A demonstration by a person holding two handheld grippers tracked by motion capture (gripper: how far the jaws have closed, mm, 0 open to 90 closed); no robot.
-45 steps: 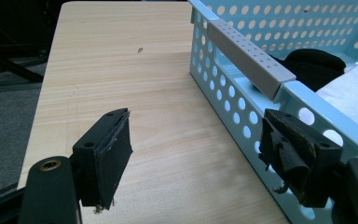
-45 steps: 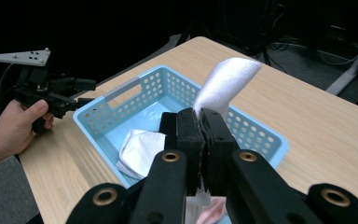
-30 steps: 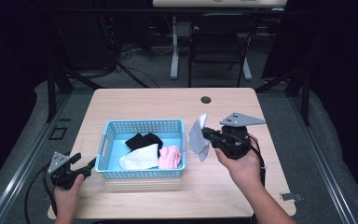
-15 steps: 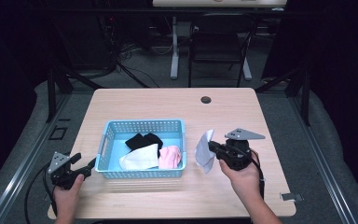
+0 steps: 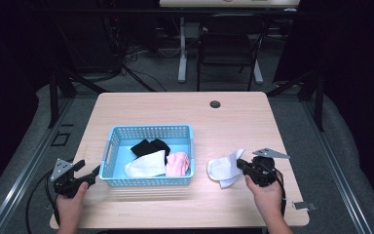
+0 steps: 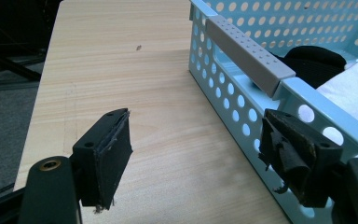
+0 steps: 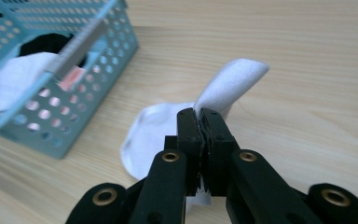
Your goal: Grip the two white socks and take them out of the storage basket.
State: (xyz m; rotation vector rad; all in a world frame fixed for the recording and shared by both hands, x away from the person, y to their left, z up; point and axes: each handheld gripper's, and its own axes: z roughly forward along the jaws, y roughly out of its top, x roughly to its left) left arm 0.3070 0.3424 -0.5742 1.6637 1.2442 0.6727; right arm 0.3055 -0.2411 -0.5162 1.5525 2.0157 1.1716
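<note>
Nearest us, at five o'clock on the table (image 5: 253,122), our right gripper (image 5: 240,165) is clamped tight on a white sock (image 5: 222,168) that lies on the wood just right of the blue basket (image 5: 148,130). At seven o'clock our left gripper (image 5: 88,171) stands wide apart, holding nothing, beside the basket's left end.
</note>
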